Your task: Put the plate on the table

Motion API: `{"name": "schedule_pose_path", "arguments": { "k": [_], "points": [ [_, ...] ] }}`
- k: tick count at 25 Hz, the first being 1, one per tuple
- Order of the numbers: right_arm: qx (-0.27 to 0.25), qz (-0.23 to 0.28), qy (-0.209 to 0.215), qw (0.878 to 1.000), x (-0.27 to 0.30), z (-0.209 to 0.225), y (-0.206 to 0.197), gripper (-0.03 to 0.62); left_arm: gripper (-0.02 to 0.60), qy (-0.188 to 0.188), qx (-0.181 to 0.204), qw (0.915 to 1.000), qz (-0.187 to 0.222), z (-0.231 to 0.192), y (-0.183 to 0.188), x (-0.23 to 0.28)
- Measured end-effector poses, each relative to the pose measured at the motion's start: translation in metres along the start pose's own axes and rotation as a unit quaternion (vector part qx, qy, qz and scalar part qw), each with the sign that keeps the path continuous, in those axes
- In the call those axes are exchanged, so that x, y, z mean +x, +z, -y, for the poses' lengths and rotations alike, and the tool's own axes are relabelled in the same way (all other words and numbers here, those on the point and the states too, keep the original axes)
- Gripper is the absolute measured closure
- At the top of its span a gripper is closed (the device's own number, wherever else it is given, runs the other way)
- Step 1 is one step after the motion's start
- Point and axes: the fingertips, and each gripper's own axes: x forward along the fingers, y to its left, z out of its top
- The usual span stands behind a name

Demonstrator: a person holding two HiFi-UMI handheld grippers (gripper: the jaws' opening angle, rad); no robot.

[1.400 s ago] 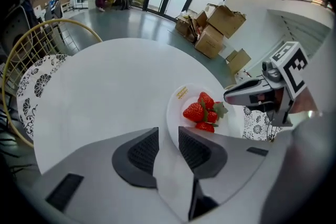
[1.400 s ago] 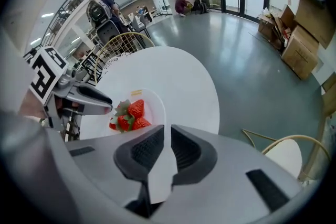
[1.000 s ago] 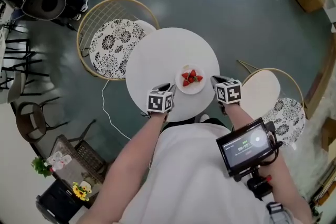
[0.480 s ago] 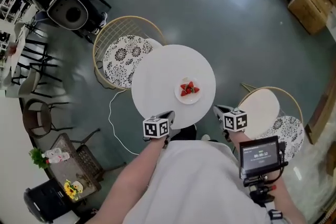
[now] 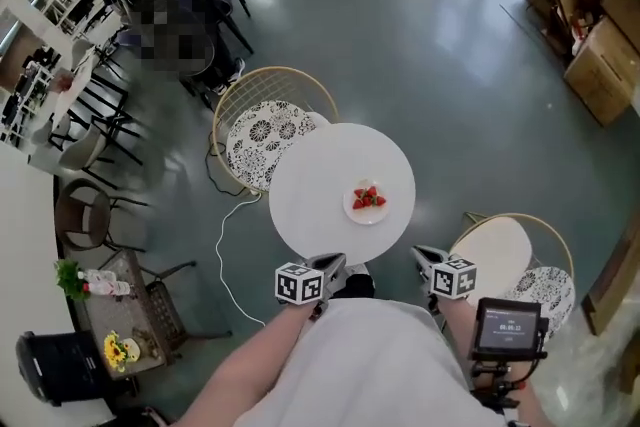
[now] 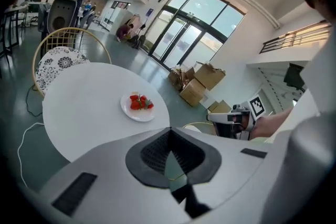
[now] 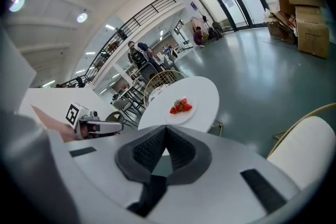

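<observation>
While the plate (image 5: 365, 216) sat flat on the round white worktop (image 5: 310, 195), a little toward its right side in the head view, it carried a small heap of strawberries (image 5: 368, 198) at its middle; nothing else lay on the worktop; neither gripper touched the plate, and both hung off the worktop's near edge, close to the person's body; the left gripper (image 5: 335, 262) was just beside that edge, its marker cube facing up, and in the left gripper view its two jaws were pressed together with nothing between them, the plate well beyond their tips; the right gripper (image 5: 425, 255) hovered over the floor (image 5: 430, 65) to the right of the worktop, apart from it, and the right gripper view showed its jaws likewise closed on each other and empty; a small screen (image 5: 510, 327) was mounted behind the right gripper on that arm; a wire-backed chair (image 5: 270, 135) with a black-and-white patterned cushion stood against the worktop's far left side, and a second chair (image 5: 500, 255) with a pale seat stood to the right, near the right gripper; a white cable (image 5: 222, 245) trailed across the grey-green floor on the left; cardboard boxes (image 5: 600, 45) were stacked at the far right.
</observation>
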Motion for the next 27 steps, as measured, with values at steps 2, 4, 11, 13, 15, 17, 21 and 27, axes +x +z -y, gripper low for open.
{"name": "schedule_pose_path", "arguments": {
  "k": [2,4,11,13,15,17,21,27],
  "points": [
    [-0.011,0.012,0.011,1.000,-0.008,-0.011,0.005,0.591,0.580,-0.005,0.032,0.9994,0.013,0.016,0.000,-0.008],
    [-0.021,0.021,0.021,0.999,-0.014,-0.023,0.007,0.591,0.580,-0.012,0.059,0.9980,0.021,0.033,-0.002,-0.015],
    [-0.045,0.037,0.057,0.997,-0.032,-0.063,0.002,0.591,0.579,-0.059,0.081,0.9936,0.051,0.084,-0.013,-0.035],
    [-0.048,0.038,0.063,0.996,-0.037,-0.068,-0.004,0.591,0.580,-0.064,0.081,0.9927,0.064,0.095,-0.015,-0.041],
    [-0.049,0.039,0.066,0.996,-0.042,-0.071,-0.011,0.591,0.580,-0.072,0.082,0.9910,0.077,0.105,-0.015,-0.047],
    [-0.050,0.042,0.065,0.996,-0.047,-0.074,-0.016,0.591,0.580,-0.078,0.084,0.9891,0.092,0.114,-0.016,-0.053],
    [-0.060,0.050,0.067,0.995,-0.058,-0.083,-0.018,0.591,0.580,-0.072,0.082,0.9873,0.116,0.118,-0.014,-0.062],
    [-0.072,0.062,0.072,0.993,-0.072,-0.087,-0.015,0.591,0.580,-0.046,0.073,0.9875,0.132,0.115,-0.012,-0.066]
  ]
}}
